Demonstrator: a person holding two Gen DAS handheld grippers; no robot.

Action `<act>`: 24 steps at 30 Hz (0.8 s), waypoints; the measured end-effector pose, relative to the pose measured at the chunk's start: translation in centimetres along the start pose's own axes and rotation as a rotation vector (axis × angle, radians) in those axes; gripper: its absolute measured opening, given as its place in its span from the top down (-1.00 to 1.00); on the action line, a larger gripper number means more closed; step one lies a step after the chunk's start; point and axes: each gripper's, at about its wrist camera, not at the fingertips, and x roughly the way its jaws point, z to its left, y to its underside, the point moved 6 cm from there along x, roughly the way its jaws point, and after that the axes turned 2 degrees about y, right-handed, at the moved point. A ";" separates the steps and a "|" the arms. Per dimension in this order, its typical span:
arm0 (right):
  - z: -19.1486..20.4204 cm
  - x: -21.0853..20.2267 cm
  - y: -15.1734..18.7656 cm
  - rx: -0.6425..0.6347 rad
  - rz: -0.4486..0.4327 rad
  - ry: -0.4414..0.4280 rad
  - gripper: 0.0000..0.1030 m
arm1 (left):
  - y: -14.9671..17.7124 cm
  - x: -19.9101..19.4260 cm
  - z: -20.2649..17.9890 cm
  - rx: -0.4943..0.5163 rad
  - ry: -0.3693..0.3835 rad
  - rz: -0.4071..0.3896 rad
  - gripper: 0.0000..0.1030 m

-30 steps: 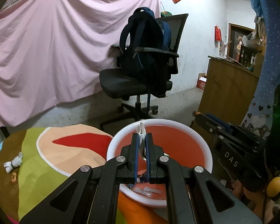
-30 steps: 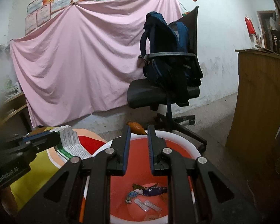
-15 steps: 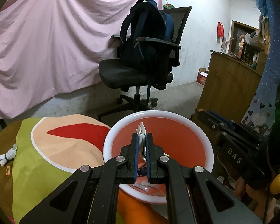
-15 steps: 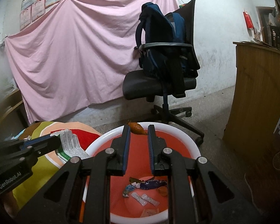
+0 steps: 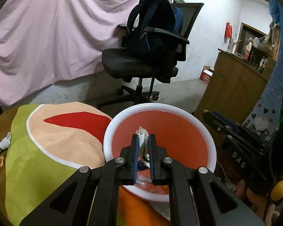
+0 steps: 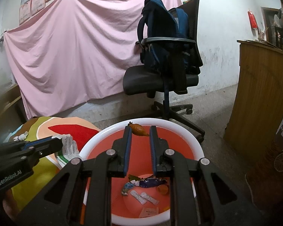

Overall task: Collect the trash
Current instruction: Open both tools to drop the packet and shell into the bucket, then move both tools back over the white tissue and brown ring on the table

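A red bin with a white rim [image 5: 160, 107] [image 6: 183, 126] stands below both grippers. My left gripper [image 5: 143, 137] holds a white printed paper wrapper [image 5: 142, 141] over the bin; its jaws have parted slightly and the paper still sits between them. The left gripper also shows in the right wrist view [image 6: 54, 143], with the paper [image 6: 68, 148] beside the bin's left rim. My right gripper [image 6: 140, 130] is over the bin with an orange scrap [image 6: 138, 129] at its tips; the jaws look apart. Several wrappers [image 6: 145, 185] lie on the bin's bottom.
A colourful cloth-covered surface [image 5: 47, 150] lies left of the bin, with a small crumpled white scrap [image 5: 1, 145] on it. An office chair with a blue backpack [image 5: 152, 43] stands behind. A wooden cabinet [image 5: 234, 86] is at the right.
The left gripper's jaws have opened a little around the paper. Both grippers have tilted down slightly over the bin. The orange scrap stays at the right gripper's tips.
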 end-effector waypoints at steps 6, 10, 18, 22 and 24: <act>0.0 0.3 0.1 -0.004 0.008 0.008 0.03 | 0.2 0.0 0.3 -0.013 -0.001 0.005 0.77; -0.2 0.4 0.1 0.001 0.007 0.009 -0.11 | 0.1 -0.4 0.7 -0.030 0.000 -0.011 0.48; 0.0 -0.1 -0.1 0.019 -0.038 -0.023 -0.45 | -0.4 -1.9 2.1 -0.077 -0.018 -0.061 0.45; 0.5 -1.3 -0.8 0.037 -0.108 -0.049 -0.72 | -0.7 -4.2 3.4 -0.093 -0.060 -0.136 0.23; 0.9 -2.0 -1.2 0.047 -0.152 -0.064 -0.84 | -0.9 -5.3 3.9 -0.097 -0.078 -0.169 0.22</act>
